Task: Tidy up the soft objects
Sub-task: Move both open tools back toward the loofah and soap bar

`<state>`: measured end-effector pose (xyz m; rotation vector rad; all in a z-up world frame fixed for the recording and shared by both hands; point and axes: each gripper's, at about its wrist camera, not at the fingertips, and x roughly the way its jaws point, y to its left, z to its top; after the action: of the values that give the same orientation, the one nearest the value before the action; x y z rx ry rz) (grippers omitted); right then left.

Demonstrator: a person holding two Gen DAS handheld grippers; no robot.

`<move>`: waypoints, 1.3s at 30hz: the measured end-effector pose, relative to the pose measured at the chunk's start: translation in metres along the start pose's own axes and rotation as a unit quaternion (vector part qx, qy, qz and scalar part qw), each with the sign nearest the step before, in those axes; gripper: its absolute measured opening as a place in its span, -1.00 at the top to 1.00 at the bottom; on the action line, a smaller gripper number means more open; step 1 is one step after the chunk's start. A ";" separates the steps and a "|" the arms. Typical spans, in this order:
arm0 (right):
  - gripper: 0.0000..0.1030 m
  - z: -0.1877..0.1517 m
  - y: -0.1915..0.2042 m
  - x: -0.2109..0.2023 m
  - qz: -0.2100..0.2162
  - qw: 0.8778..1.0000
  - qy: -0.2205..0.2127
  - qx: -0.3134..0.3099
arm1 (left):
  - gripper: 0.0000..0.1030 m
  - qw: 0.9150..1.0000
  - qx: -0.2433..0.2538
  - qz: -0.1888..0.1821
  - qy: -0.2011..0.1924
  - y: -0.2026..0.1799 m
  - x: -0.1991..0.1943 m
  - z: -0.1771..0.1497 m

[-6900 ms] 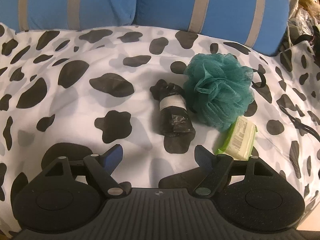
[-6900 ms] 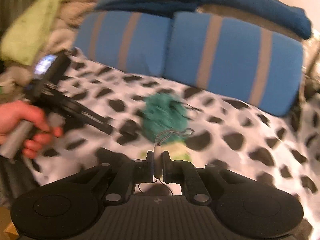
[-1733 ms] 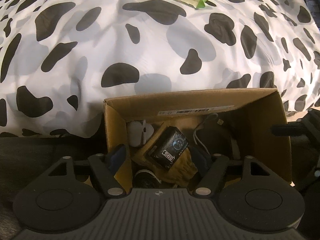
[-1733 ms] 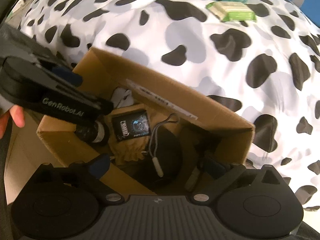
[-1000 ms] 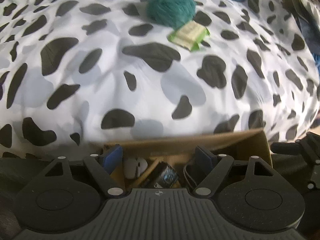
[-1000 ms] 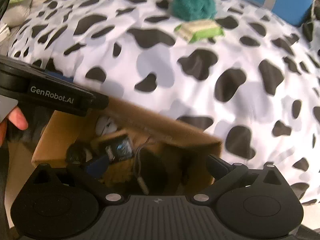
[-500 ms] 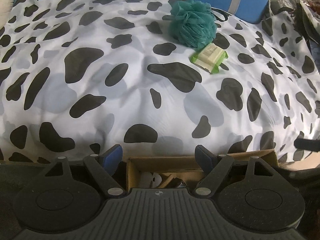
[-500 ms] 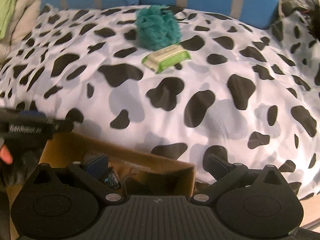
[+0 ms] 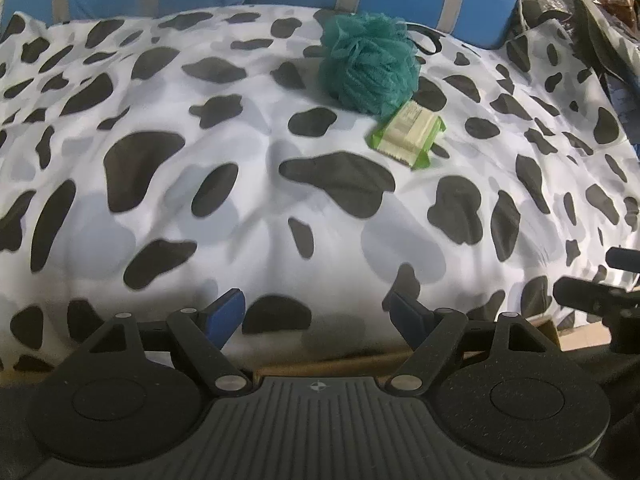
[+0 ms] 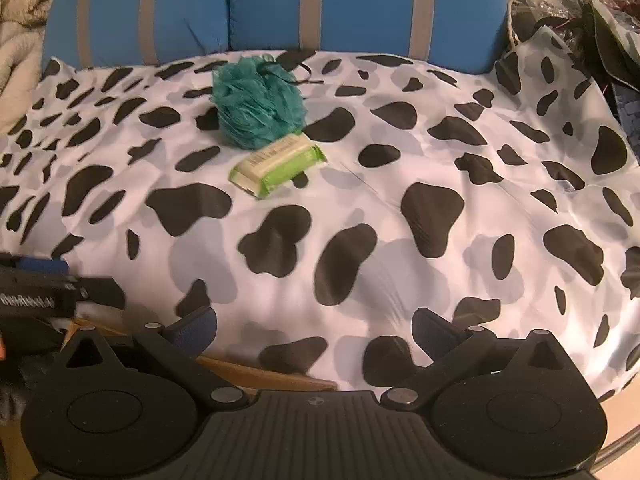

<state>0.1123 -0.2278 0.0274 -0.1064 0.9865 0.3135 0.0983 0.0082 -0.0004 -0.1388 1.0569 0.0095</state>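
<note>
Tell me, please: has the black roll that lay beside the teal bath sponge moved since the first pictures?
Yes. It no longer lies on the cow-print cover to the left of the teal bath sponge; only the green packet remains beside the sponge.

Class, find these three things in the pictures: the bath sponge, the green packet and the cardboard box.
bath sponge (image 9: 370,66), left wrist view, middle of the mesh.
green packet (image 10: 278,160), right wrist view, pale top face.
cardboard box (image 10: 264,376), right wrist view, top edge.
</note>
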 end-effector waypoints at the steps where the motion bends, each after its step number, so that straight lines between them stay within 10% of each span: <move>1: -1.00 0.001 -0.003 0.002 0.001 1.000 0.002 0.001 | -0.54 1.000 0.001 -0.001 -0.001 0.000 0.001 0.003; 39: -1.00 0.074 -0.009 0.073 0.059 0.989 -0.025 -0.132 | -0.54 1.000 0.015 -0.006 -0.022 0.011 0.047 0.087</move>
<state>0.2119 -0.2041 0.0066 -0.2801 0.8994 0.5529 0.1958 0.0261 -0.0005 -0.1176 1.0108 -0.0147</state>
